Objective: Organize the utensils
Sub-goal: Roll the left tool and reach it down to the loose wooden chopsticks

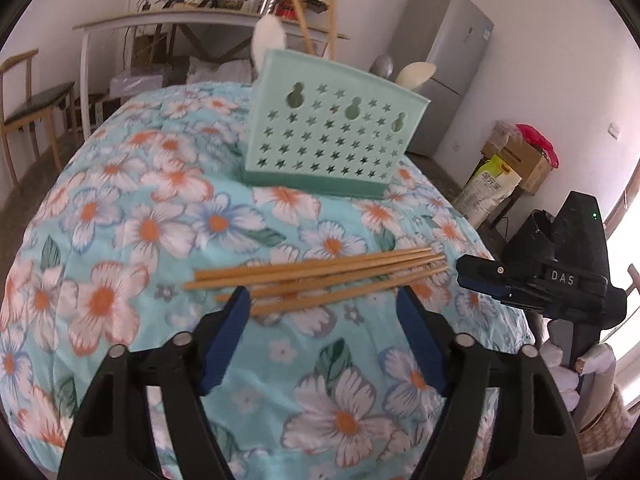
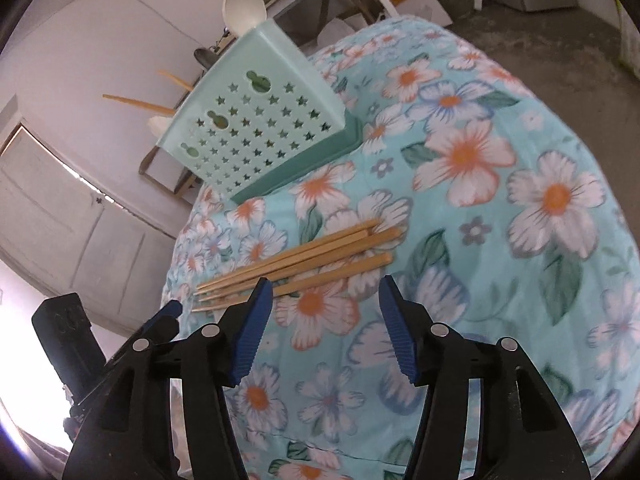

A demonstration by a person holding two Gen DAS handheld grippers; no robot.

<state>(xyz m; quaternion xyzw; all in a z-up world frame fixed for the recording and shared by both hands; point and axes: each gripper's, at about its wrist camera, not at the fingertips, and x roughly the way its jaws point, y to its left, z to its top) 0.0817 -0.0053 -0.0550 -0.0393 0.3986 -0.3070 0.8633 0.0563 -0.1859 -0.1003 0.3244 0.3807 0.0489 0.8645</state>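
Round table under a floral cloth [image 1: 160, 216]; at its far side stands a mint star-perforated utensil holder [image 1: 332, 136] with a white ladle [image 2: 243, 2] and wooden handles sticking out of the top. Nearer, in mid-table, a loose bundle of wooden chopsticks [image 1: 320, 276] lies flat, just beyond both tools. Left gripper [image 1: 324, 304]: jaws spread, nothing between them, tips just short of the bundle; right gripper [image 2: 326, 292]: likewise parted and empty, its left finger [image 2: 256, 312] overlapping the sticks in view, contact unclear
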